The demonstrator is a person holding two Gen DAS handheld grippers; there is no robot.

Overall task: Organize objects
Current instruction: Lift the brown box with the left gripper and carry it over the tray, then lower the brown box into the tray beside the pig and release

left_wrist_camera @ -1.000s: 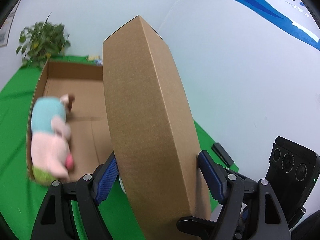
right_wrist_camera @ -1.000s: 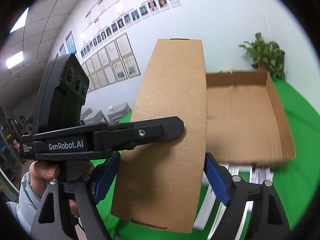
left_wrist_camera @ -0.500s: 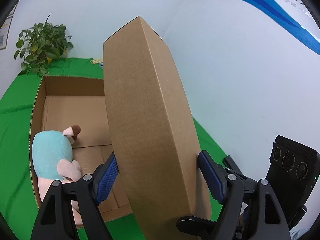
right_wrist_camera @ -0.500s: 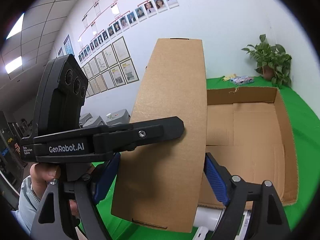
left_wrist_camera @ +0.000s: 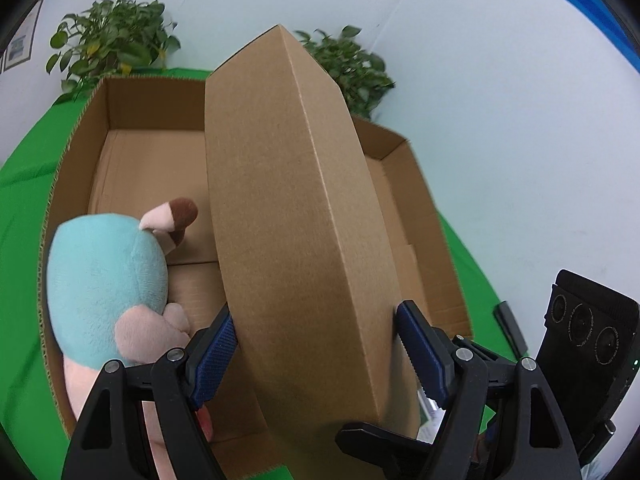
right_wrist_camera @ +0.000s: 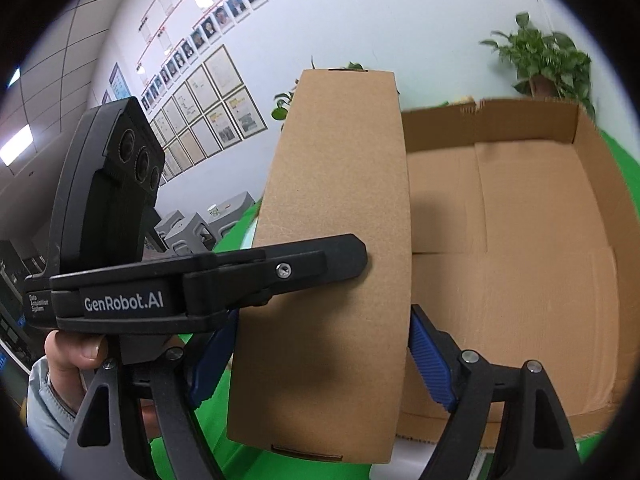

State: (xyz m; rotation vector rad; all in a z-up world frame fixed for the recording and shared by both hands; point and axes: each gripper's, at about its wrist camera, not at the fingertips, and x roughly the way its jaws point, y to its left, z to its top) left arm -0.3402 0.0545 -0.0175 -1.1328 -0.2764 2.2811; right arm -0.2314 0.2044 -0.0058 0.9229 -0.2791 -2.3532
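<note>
1. since a second ago the flat box (left_wrist_camera: pixel 296 240) has come over the open carton (left_wrist_camera: pixel 80 152), which now fills more of both views.
2. the plush toy (left_wrist_camera: pixel 104 288) lies at the carton's left; a careless drop would pinch it.
3. left gripper (left_wrist_camera: pixel 316 344) and right gripper (right_wrist_camera: pixel 320 356) each clamp the flat box's faces; uneven release could tip it.

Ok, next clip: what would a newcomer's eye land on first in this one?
The flat brown cardboard box, held up on edge between both grippers, the left gripper and the right gripper each clamped on it. Behind it lies a big open carton on green cloth, with a teal-and-pink plush toy inside at its left side.
</note>
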